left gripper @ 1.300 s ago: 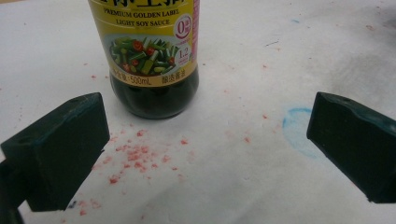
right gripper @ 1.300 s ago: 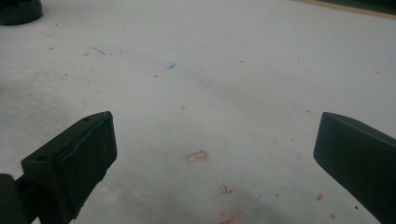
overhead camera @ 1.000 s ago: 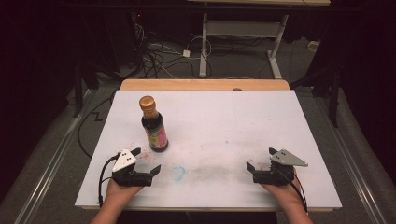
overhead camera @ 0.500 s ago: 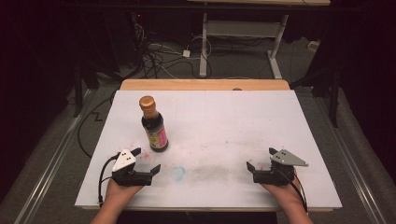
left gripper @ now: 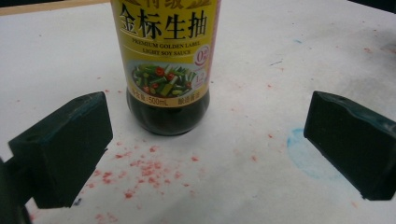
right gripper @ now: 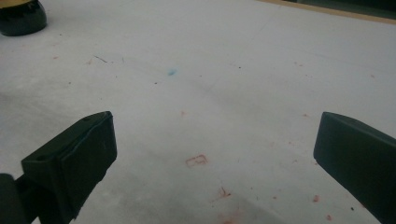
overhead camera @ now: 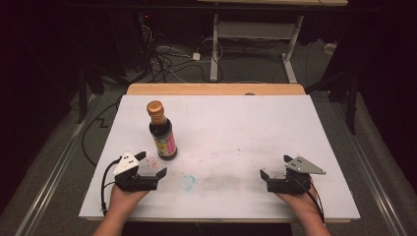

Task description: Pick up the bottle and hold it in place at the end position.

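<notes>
Item: bottle [overhead camera: 162, 133] of soy sauce, upright, standing at centre-left of the high view on the white tabletop [overhead camera: 246, 128]. Its gold cap [overhead camera: 155, 107] is sitting on top, apparently closed. The yellow label [left gripper: 164, 46] is facing my left tool, so the camera there is reading it squarely at the top centre of the left gripper view.

Item: left tool [overhead camera: 153, 169], lower left of the high view. I am holding it low, jaws spread wide, with the bottle just ahead and lined up between them; I judge this is so I can slide straight forward onto the dark base.

Item: right tool [overhead camera: 266, 178], lower right of the high view. I am resting it with jaws also spread and nothing between them, well apart from the bottle, probably waiting in reserve.

Item: marks. Red specks [left gripper: 140, 168] and a blue ring [left gripper: 306, 151] are staining the tabletop near the bottle.
</notes>
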`<state>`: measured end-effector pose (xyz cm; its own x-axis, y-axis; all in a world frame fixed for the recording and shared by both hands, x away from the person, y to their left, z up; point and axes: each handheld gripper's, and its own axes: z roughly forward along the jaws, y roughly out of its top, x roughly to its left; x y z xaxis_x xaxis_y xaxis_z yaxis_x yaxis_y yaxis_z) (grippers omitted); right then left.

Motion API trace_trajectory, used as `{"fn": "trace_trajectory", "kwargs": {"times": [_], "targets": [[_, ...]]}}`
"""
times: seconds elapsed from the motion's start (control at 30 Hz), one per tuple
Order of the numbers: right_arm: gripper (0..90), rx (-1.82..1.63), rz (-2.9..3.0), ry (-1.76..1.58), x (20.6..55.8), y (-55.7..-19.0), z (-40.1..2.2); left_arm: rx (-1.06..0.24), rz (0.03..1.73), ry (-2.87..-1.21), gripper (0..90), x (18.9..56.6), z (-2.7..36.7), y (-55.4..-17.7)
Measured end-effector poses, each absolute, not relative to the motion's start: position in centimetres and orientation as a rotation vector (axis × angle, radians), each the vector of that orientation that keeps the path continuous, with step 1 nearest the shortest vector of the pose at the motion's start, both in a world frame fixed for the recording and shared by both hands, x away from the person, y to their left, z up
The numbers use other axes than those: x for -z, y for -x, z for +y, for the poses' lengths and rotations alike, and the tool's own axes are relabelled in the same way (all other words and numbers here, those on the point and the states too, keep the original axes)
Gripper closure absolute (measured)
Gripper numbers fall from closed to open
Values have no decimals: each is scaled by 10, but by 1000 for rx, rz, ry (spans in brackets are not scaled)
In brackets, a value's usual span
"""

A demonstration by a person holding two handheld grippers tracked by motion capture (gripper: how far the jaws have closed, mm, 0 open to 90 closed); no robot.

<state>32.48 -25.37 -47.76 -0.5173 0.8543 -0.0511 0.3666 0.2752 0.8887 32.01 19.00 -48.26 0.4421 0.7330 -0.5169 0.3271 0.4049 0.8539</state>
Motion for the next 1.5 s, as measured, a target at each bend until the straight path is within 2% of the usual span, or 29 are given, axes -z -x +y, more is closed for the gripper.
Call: {"fn": "trace_trajectory", "kwargs": {"times": [0.5,1.3,1.5], "targets": [[3,-1214,2015,-1084,472,-319,-256,-345,1153,-1185,0,475,191,-327],[3,-1227,2018,-1057,470,-317,-255,-314,1122,-1176,0,447,176,-383],[3,-1232,2015,-1059,470,-317,-257,-307,1125,-1199,57,450,172,-390]]}}
